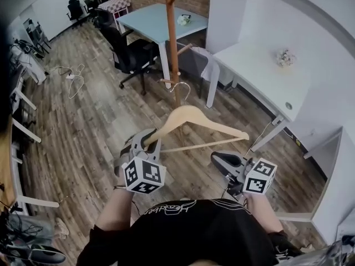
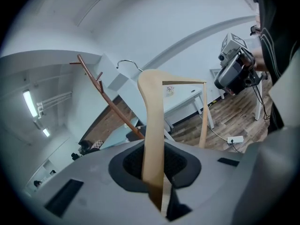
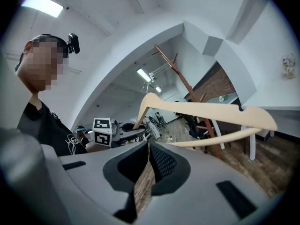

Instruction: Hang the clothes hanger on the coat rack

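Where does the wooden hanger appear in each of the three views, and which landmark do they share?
Head view: the hanger lies across the centre.
Left gripper view: the hanger rises from the jaws, at the centre.
Right gripper view: the hanger crosses from centre to right, above the jaws.
Shared landmark: the coat rack, behind the hanger in every view.

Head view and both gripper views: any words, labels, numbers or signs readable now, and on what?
No text is readable.
On the black T-shirt: white script print across the chest, too distorted to read.
On the two white marker cubes: black square patterns only, no letters or numbers.
On the light wooden clothes hanger: no print visible.
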Tool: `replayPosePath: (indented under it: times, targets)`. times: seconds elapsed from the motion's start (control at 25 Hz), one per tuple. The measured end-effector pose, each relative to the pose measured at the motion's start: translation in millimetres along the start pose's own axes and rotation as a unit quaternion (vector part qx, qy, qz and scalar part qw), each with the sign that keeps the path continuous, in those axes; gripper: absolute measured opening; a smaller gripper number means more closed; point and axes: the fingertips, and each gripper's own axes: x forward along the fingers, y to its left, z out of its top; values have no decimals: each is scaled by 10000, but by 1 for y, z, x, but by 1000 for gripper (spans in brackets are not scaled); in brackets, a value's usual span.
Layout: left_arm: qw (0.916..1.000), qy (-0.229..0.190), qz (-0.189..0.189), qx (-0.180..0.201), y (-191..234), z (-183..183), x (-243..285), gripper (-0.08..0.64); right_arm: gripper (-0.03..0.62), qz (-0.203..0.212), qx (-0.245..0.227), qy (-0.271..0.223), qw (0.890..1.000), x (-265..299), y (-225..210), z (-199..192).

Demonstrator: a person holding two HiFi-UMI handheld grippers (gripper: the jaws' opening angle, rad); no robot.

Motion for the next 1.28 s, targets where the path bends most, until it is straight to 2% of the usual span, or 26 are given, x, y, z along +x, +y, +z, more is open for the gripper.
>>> replayPosePath:
  times: [0.2,0.44,0.8,1.28]
  targets:
    - [9993,-292,205,96,54,14,25,43,41,-76,-130,-59,9999,29,-15,21]
    - [9979,-490,349,220,84,31,37,43,41,-84,-290,-106,9995,39,-25,37]
    - [9963,-462,707,129,131,56,62,43,41,280,-575,-147,9978,59,-59,87]
    - [9935,-315,1070,210,186,91,130,43,41,773,-702,-117,9945,97,-135,149]
